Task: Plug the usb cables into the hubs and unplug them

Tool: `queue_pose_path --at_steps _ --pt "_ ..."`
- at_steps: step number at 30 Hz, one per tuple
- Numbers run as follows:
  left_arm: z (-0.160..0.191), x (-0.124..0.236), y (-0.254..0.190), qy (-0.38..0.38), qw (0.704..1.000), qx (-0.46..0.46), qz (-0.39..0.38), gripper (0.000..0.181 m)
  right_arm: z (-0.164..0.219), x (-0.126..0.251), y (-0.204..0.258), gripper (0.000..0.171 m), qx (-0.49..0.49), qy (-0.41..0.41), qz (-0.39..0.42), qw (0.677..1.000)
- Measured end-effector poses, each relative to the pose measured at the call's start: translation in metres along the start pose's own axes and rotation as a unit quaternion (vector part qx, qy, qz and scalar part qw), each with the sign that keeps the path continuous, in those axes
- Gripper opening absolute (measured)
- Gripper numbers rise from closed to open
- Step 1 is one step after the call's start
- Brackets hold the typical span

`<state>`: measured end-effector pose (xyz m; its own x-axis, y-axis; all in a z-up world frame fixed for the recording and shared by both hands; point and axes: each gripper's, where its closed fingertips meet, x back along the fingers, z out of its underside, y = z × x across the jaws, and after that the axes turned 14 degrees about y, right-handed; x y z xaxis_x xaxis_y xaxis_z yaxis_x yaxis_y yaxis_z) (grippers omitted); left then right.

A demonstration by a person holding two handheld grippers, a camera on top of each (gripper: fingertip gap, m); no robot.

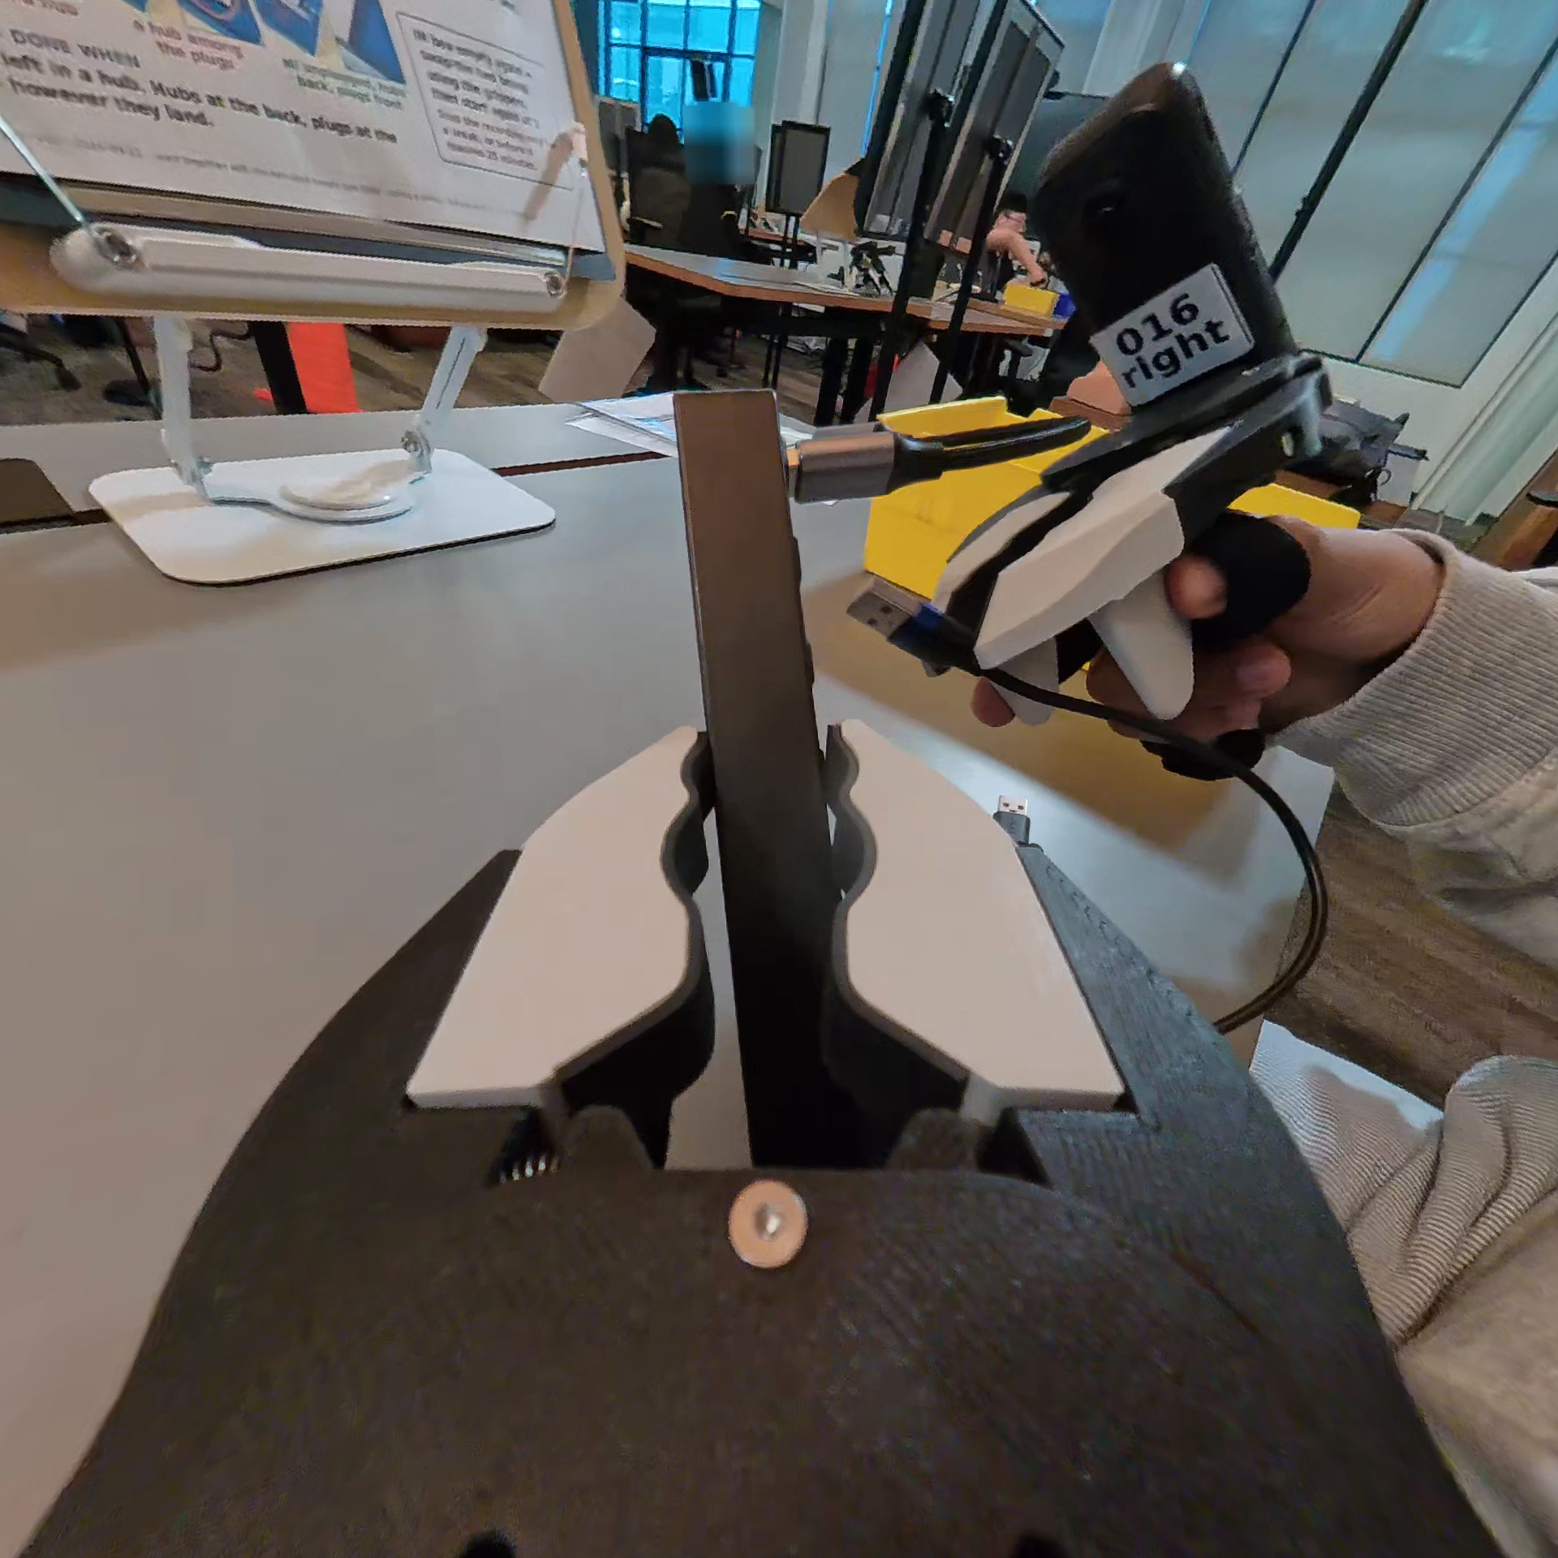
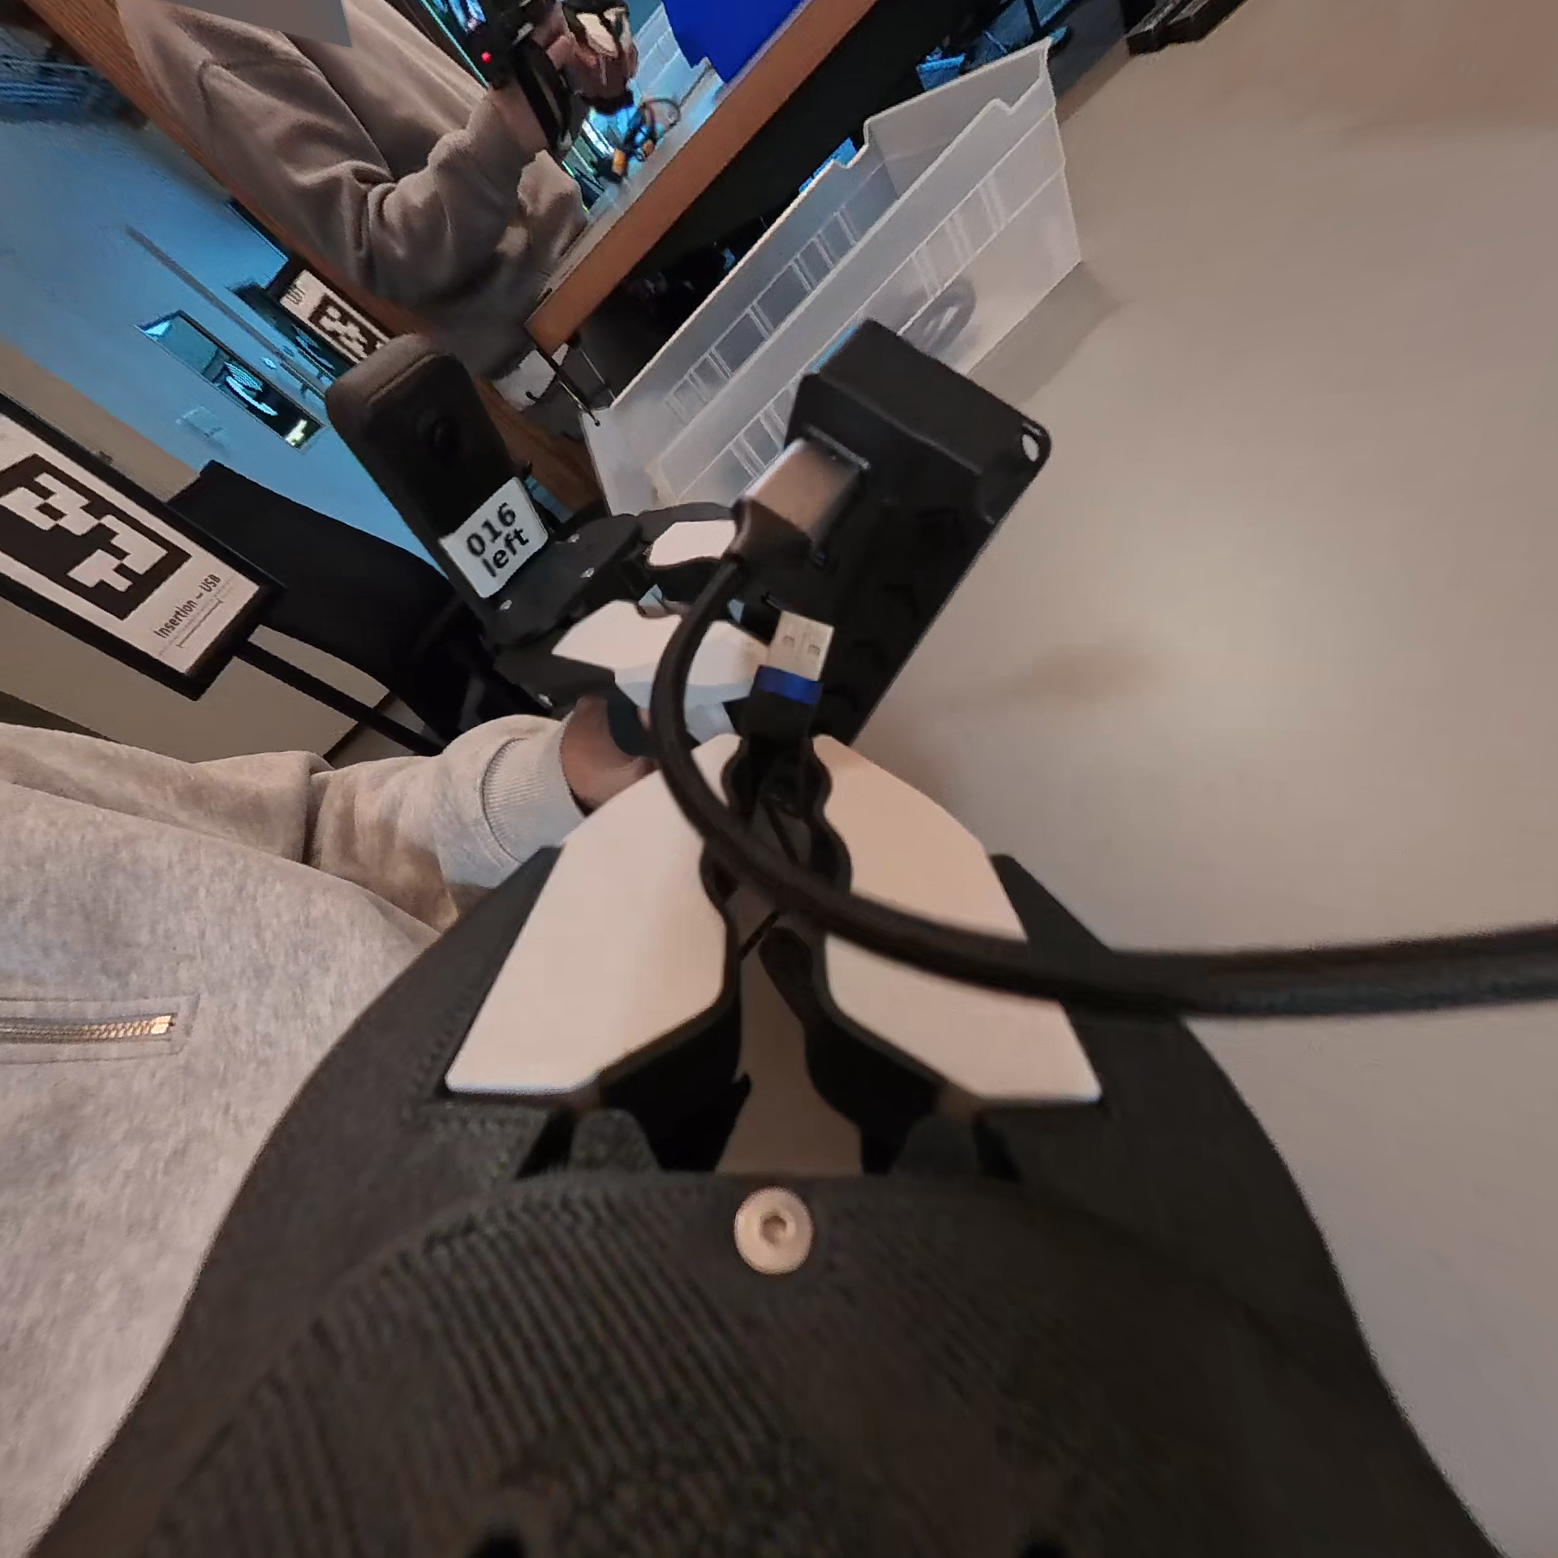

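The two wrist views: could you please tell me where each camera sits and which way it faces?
Left wrist view: on the left gripper, facing forward over the grey table; its fingers clamp the black hub; the right gripper and a hand show.
Right wrist view: on the right gripper, facing the hub; it grips a blue-collared USB plug.
Both show the hub, a grey plug and both grippers.

Our two grippers are the same build: the left gripper (image 1: 763, 750) and right gripper (image 2: 776, 788) both have ribbed black printed bodies, white finger plates with wavy black inner pads, and one silver screw (image 1: 767, 1224) dead centre. Each carries a black camera with a white label. We're in a grey ribbed-cuff sweatshirt (image 2: 169, 885) with a zip pocket.
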<state>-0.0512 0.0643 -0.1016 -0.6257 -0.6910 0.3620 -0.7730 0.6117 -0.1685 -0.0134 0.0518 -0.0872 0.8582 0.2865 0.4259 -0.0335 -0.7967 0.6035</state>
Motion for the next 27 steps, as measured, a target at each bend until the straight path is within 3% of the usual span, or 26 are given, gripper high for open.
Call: queue_pose_path --at_steps 7,14,22,27 --pt "0.004 0.005 0.024 -0.013 0.996 0.091 -0.014 0.026 0.038 -0.002 -0.059 0.011 0.010 0.111 0.160 0.981" --pt "0.007 0.004 0.027 -0.007 0.994 0.104 -0.013 0.026 0.061 -0.003 -0.098 0.012 0.023 0.161 0.243 0.956" --pt "0.008 0.005 0.029 -0.007 0.993 0.115 -0.010 0.026 0.050 0.011 -0.093 0.021 0.068 0.135 0.306 0.940" --pt "0.009 0.003 0.029 -0.003 0.994 0.111 -0.011 0.026 0.059 0.003 -0.085 0.021 0.116 0.157 0.361 0.912"
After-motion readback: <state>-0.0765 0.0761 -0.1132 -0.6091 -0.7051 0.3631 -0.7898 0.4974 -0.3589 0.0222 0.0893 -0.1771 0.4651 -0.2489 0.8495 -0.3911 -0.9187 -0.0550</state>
